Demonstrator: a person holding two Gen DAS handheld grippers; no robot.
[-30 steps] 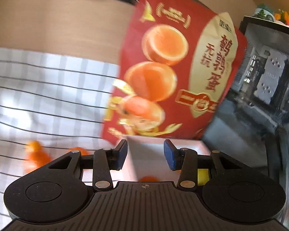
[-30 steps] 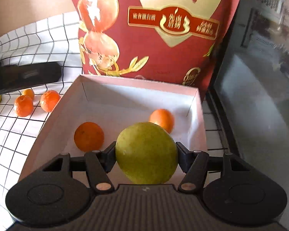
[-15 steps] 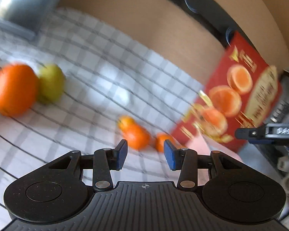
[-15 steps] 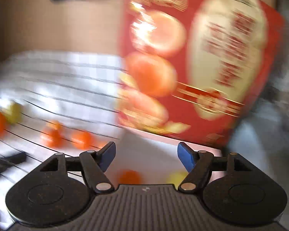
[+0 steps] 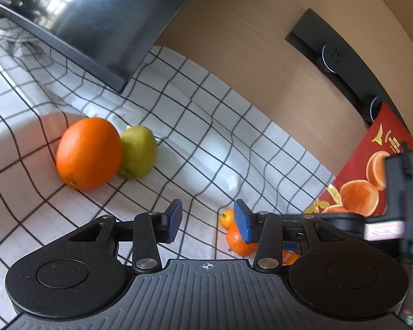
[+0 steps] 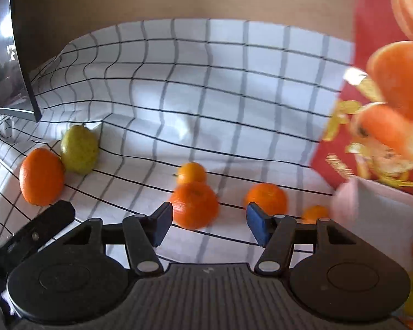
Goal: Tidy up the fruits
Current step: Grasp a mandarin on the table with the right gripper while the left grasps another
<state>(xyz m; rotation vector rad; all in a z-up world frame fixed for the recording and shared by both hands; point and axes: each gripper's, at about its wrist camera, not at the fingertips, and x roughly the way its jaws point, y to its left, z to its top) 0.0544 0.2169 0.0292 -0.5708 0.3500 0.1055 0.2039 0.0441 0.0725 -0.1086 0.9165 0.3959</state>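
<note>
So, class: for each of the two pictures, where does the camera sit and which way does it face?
Left wrist: sits behind the open, empty left gripper; faces the checked cloth, big orange and pear; right gripper's body at right.
Right wrist: sits behind the closing, empty right gripper; faces tangerines, red box; left gripper's body at lower left.
Shared: cloth, orange, pear, tangerines, box.

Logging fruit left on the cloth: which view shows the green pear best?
Left wrist: the pear is large and sharp, touching the big orange. In the right wrist view it is small, at the far left.
</note>
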